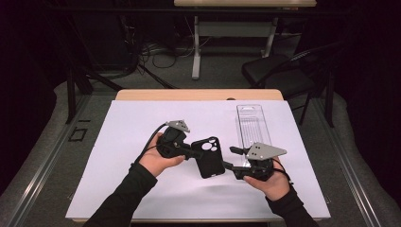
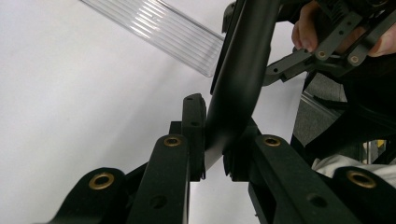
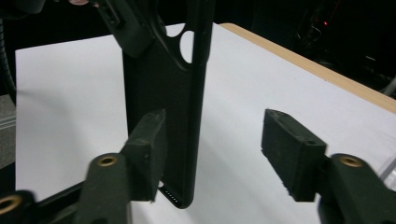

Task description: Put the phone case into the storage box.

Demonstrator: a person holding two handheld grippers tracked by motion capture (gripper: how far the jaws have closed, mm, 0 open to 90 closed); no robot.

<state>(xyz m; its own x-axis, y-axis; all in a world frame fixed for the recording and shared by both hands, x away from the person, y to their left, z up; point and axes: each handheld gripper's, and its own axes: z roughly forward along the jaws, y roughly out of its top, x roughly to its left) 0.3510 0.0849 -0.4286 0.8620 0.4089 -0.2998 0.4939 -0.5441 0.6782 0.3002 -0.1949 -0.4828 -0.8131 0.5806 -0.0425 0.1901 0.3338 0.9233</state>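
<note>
A black phone case (image 1: 208, 156) is held just above the white sheet (image 1: 118, 156), close to the near end of the clear tray (image 1: 254, 126), which lies flat on the sheet. The case is taken as the landmark here.

At the case's left edge, near the camera cut-out, the left gripper (image 1: 193, 152) is pressed together on it; in the left gripper view the case (image 2: 238, 79) is seen pinched edge-on between the two jaws. At the case's right, lower corner, the right gripper (image 1: 230, 158) is spread: in the right gripper view one jaw lies against or just beside the case (image 3: 163, 107), while the other stands well apart from it, with bare sheet (image 3: 233, 135) between.

The step in hand is judged to be a handover or a two-handed hold, with the case carried by the left gripper alone. For the next move, the right jaws would need to be closed on the lower edge before the left grip is eased. A slip or twist of the thin case could be risked if only a corner is caught.
</note>
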